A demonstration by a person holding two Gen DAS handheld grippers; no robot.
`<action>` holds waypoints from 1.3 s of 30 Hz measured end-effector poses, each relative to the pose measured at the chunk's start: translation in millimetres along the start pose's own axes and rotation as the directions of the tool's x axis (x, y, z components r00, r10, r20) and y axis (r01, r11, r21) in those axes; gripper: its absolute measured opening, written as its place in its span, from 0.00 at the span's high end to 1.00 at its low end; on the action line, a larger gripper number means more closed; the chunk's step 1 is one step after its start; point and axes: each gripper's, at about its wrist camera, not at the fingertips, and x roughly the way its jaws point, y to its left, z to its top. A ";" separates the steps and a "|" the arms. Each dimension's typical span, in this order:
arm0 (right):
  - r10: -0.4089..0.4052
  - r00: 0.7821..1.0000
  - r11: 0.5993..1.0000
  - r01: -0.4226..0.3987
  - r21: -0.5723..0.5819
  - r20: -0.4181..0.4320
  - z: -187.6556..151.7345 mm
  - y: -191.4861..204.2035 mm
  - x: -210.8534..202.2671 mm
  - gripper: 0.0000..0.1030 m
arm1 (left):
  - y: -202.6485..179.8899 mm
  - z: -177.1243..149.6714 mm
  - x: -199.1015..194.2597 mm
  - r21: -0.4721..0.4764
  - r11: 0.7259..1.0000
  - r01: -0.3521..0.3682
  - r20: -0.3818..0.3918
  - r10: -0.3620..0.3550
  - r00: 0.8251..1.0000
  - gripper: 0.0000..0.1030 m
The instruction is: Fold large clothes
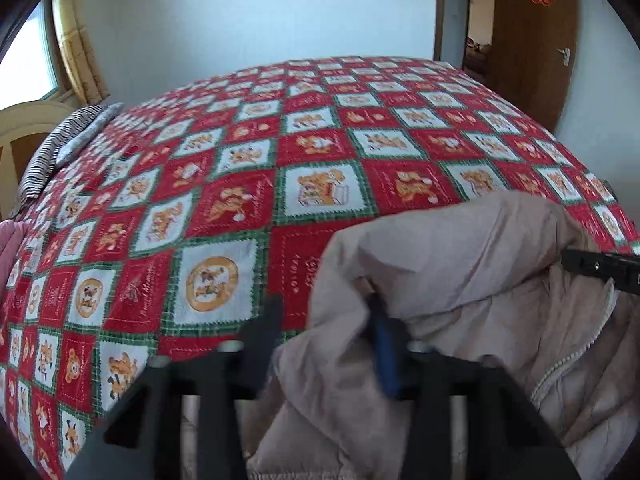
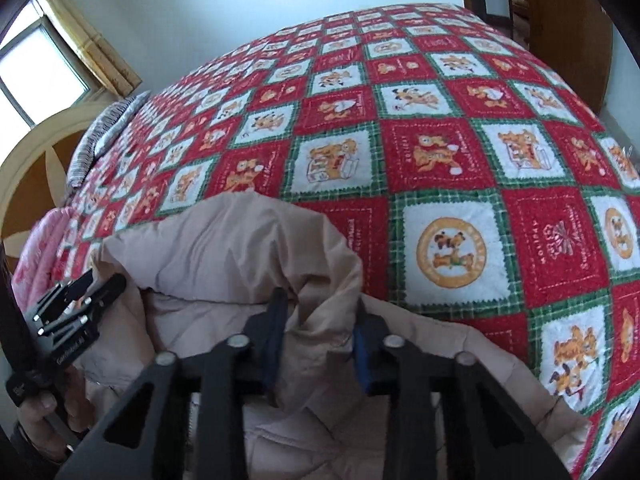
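The beige padded jacket [image 2: 240, 248] hangs bunched at the near edge of the bed, above the red checked bedspread [image 2: 440, 140], and most of its body falls below the edge toward you. Your right gripper [image 2: 320, 320] has its jaws drawn narrow with a thick fold of the jacket pinched between the blue pads [image 2: 362, 364]. Your left gripper [image 1: 324, 320] is blurred; its jaws also stand narrow, and the jacket lies against the inner finger [image 1: 384, 356], but I cannot tell surely how much cloth is really between them.

For this step you should make the jacket flat on the bedspread before any fold. Keep both grips at the same height on the jacket, so its top edge stays level. Carry it forward over the bedspread, away from the near edge, and pull your two hands gently apart, so the bunch between the grippers opens. The padded cloth is thick and slippery, I think, so a shallow pinch may slide out; check the left grip first.

Beyond the jacket, a pink cloth [image 2: 44, 248] lies at its left side on the bed, and a striped pillow [image 1: 60, 148] is farther at the bed's head. Keep the jacket away from both.
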 end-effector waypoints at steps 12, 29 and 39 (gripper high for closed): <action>-0.101 0.995 0.974 0.104 -0.204 0.025 -61.8 -1.8 -34.4 0.93 | 4.9 -47.7 -65.1 0.084 0.996 -0.028 0.105 0.019 0.994 0.98; -0.121 0.983 0.955 0.154 -0.253 0.142 -80.1 8.9 -101.0 0.51 | 5.5 -87.3 -38.1 0.126 0.991 -0.038 0.041 0.033 0.999 0.98; 0.017 0.987 0.991 0.005 -0.135 0.159 -34.7 46.9 -27.2 0.38 | 5.2 -92.0 -44.8 0.116 0.991 -0.062 0.084 0.053 0.995 0.97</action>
